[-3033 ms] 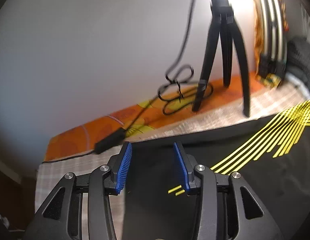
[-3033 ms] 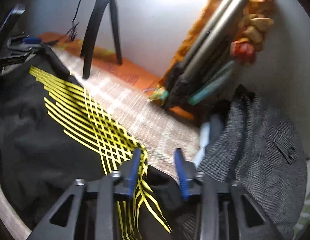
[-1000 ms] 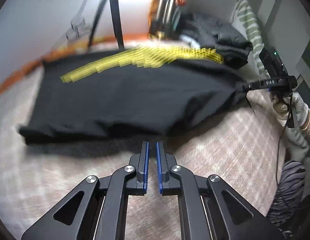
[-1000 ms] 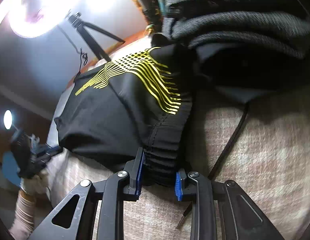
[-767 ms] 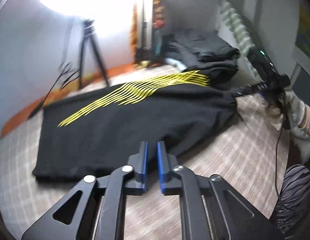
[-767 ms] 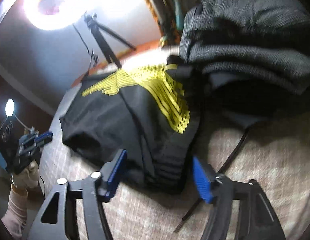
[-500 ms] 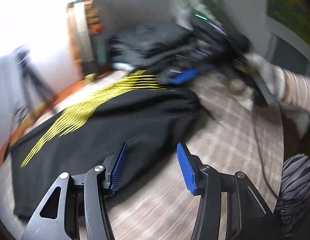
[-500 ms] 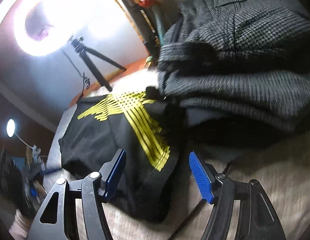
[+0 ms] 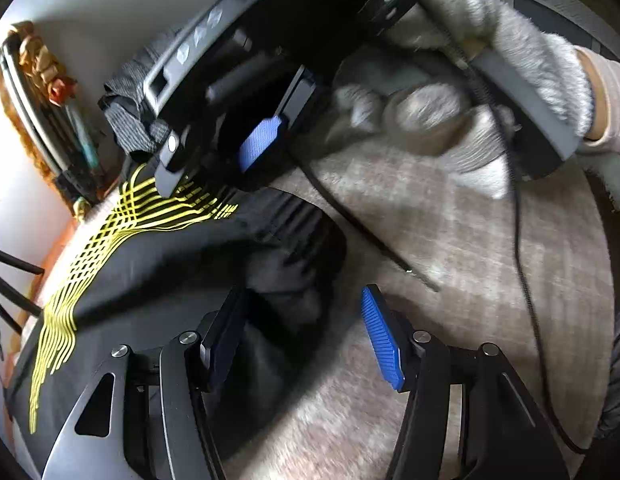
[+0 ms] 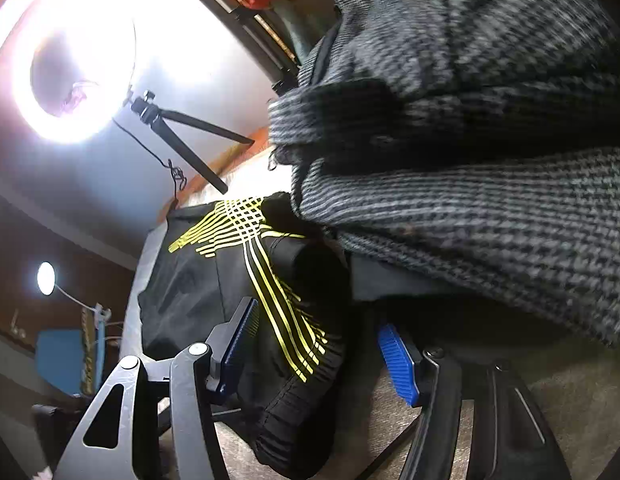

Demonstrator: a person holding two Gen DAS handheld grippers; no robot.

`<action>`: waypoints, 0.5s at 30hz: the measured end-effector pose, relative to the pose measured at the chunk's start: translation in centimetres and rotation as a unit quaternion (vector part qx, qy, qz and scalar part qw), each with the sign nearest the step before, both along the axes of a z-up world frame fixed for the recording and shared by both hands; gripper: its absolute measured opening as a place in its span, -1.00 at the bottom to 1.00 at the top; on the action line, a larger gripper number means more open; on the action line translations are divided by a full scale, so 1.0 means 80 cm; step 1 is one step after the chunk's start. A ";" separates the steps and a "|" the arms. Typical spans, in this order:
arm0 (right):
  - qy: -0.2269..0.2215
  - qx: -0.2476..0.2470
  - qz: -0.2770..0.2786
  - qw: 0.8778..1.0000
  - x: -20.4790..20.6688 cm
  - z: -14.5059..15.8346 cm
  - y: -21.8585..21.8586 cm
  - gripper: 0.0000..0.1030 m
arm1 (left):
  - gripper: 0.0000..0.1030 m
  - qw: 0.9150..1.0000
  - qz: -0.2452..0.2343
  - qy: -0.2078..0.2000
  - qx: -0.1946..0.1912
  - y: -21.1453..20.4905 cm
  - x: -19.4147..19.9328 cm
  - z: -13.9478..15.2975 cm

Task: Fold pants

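Note:
The black pants (image 9: 157,256) with yellow line print lie flat on a checked beige bed cover (image 9: 450,220). My left gripper (image 9: 301,336) is open, its jaws either side of the pants' waistband end. The right gripper shows in the left wrist view (image 9: 229,152), held by a gloved hand (image 9: 470,80) just past that end. In the right wrist view the right gripper (image 10: 314,344) is open over the ribbed waistband (image 10: 293,412) of the pants (image 10: 197,288).
A stack of folded grey knit clothes (image 10: 490,140) sits right next to the waistband. A ring light (image 10: 69,60) on a tripod (image 10: 181,128) stands by the wall. A black cable (image 9: 362,232) trails over the cover. Folded items (image 9: 49,100) lean at the wall.
Both grippers have opened and let go of the pants. The left gripper has swung from the leg end to the waistband end, close to the right gripper.

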State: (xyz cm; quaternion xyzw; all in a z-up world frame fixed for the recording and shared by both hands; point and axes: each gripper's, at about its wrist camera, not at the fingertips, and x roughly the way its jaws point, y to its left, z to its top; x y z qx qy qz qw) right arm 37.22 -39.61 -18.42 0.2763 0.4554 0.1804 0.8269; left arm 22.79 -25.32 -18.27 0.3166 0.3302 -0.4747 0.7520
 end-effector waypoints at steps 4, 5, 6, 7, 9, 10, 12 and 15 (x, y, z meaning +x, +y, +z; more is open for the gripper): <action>-0.002 0.004 0.003 1.000 -0.001 -0.002 -0.006 0.23 | -0.70 0.999 0.014 0.036 -0.037 0.014 0.026 0.003; -0.002 0.004 0.004 1.000 -0.003 -0.002 -0.011 0.23 | -0.78 0.997 0.021 0.051 -0.052 0.021 0.032 0.008; -0.003 0.002 0.004 1.000 -0.004 -0.002 -0.012 0.23 | -0.80 0.994 0.031 0.069 -0.076 0.033 0.039 0.016; -0.005 0.002 0.005 1.000 -0.005 -0.002 -0.012 0.23 | -0.81 0.992 0.037 0.078 -0.091 0.042 0.043 0.022; -0.005 0.007 0.007 1.000 -0.005 -0.003 -0.009 0.23 | -0.82 0.986 0.051 0.101 -0.124 0.062 0.051 0.033; -0.004 0.009 0.007 1.000 -0.004 -0.003 -0.007 0.24 | -0.82 0.983 0.056 0.109 -0.135 0.065 0.053 0.037; -0.002 0.023 0.009 1.000 -0.003 -0.005 -0.001 0.27 | -0.82 0.976 0.072 0.122 -0.163 0.080 0.056 0.048; -0.003 0.032 0.017 0.999 0.001 -0.007 0.012 0.38 | -0.82 0.965 0.087 0.148 -0.200 0.097 0.059 0.056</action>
